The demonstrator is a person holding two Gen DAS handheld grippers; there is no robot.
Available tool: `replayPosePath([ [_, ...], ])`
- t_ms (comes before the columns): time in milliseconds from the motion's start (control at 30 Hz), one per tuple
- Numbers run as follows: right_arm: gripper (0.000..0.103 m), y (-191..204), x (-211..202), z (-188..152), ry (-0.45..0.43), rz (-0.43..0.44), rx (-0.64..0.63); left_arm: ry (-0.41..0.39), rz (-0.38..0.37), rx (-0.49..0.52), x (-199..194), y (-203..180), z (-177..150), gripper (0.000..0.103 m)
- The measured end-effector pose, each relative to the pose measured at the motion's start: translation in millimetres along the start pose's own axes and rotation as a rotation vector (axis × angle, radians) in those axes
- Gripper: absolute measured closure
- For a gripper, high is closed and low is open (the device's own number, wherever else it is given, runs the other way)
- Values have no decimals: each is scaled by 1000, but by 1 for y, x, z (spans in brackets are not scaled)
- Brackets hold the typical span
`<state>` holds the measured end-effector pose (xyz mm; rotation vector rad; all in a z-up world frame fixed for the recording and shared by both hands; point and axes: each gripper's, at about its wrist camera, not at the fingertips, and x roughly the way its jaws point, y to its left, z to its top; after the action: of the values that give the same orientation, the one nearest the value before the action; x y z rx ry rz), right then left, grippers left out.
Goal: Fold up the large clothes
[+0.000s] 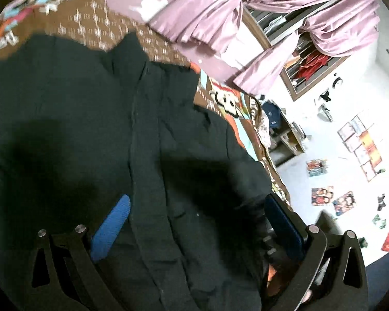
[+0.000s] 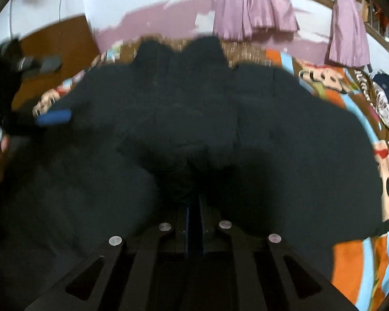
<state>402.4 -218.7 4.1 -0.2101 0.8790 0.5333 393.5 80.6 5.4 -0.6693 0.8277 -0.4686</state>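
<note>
The dark garment point(image 2: 207, 134) lies spread over most of the bed, its top edge toward the far wall and its lower part bunched up toward the right gripper point(image 2: 194, 223), whose 2 blue pads are pressed together; dark cloth rises right at their tips and looks pinched there, though the black-on-black blur makes the exact hold hard to read. The left gripper point(image 1: 194, 220) has its jaws wide apart, the garment lying between the 2 pads with neither pressing on it, so it holds nothing. The main risk, as I judge it, is that a thin pinch by 1 gripper alone slips, or drags the whole garment sideways and wrinkles the layers instead of making a clean fold; the open left gripper could also catch on a seam point(image 1: 137, 140) or snag a loose layer as it passes over. The heavy cloth may sag and fold unevenly if lifted from 1 point. The bed is covered with a brown patterned bedspread point(image 1: 96, 28) with cartoon figures in orange and blue. Behind it are purple curtains point(image 1: 220, 18) at a window, a pale wall, and pictures point(image 1: 321, 194) on that wall.
</note>
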Motion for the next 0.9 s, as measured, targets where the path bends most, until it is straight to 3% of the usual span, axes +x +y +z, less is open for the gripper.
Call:
replayPosePath([
  [167,76,-8,-8,-9,-17,68,-20,126,-25,-55,51,8,7,2],
  [333,64,0,-24,-23,-51,58,-71,196,-15,-74,85,15,15,4],
  [367,60,5,-28,-26,-56,50,-85,204,-18,-68,87,15,15,11],
  [500,52,8,-30,-33,-69,32,-96,223,0,-48,93,19,17,61],
  [700,45,9,-34,-35,-100,28,-77,186,9,71,90,5,14,99],
  [900,25,7,-78,-34,-295,32,-25,33,78,224,49,-15,12,101],
])
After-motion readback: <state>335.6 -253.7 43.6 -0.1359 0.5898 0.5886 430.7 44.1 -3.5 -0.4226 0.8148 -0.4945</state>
